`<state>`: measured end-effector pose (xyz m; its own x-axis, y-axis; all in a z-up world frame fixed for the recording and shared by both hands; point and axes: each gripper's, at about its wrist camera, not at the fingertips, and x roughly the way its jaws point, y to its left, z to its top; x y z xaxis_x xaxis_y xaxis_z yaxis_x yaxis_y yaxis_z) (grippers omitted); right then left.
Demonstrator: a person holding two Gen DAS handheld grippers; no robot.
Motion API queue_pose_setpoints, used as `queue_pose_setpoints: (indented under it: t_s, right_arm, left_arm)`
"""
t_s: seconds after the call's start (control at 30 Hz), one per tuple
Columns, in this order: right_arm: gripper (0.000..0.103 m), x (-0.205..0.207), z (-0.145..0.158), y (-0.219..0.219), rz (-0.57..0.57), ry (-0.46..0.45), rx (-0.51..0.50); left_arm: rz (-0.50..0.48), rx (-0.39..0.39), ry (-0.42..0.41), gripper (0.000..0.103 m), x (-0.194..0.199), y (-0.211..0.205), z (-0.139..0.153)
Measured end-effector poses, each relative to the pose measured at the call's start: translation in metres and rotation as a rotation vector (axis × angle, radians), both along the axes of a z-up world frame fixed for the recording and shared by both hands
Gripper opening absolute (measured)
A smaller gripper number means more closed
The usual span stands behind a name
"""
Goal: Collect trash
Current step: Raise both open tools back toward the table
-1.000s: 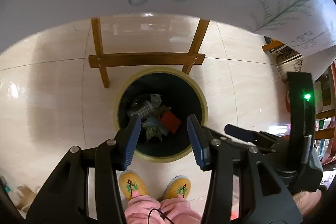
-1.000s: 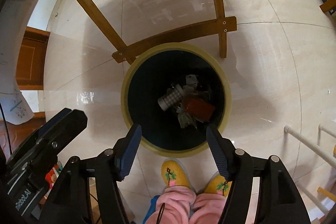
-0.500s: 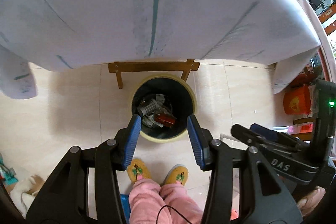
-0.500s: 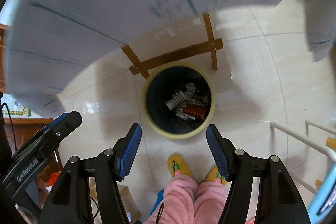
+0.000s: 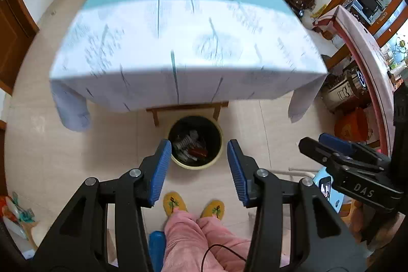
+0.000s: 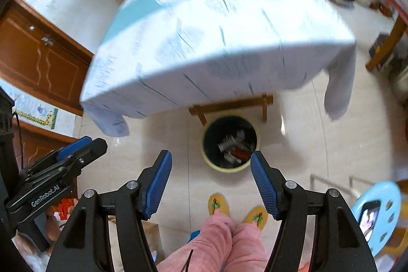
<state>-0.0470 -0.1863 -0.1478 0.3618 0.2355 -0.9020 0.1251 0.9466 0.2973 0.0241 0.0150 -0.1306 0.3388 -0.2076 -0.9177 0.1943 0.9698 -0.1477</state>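
Blurring hides tabletop items; left gripper (image 5: pixel 196 167) and right gripper (image 6: pixel 210 181) gape, empty.

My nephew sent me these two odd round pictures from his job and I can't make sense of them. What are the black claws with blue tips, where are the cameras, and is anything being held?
There is no robot here. A person holds a hand tool in each hand, and each tool carries a wide-angle camera looking along its two fingers, which bends the picture round. One picture comes from the left gripper, the other from the right gripper; each also shows the other tool at its edge. The blue parts are grip pads. Both pairs of fingers stand apart with nothing between them.

Below is a bin on the floor with trash in it, in front of a table with a pale cloth. Some items lie at the table's far end, too blurred to name. The pink trousers and yellow slippers are the person's own.
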Motion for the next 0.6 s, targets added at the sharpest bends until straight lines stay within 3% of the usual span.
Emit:
queue_pose_setpoints:
  t_s: [0.3, 0.6]
  right_arm:
    - [0.065, 0.001, 0.106, -0.007, 0.032, -0.19, 0.003]
    - [0.065, 0.049, 0.184, -0.025, 0.054, -0.312, -0.042]
  left_arm:
    - [0.038, 0.004, -0.118, 0.045, 0.006, -0.001, 0.118]
    - [0.072, 0.038, -0.22, 0.056, 0.049, -0.003, 0.191]
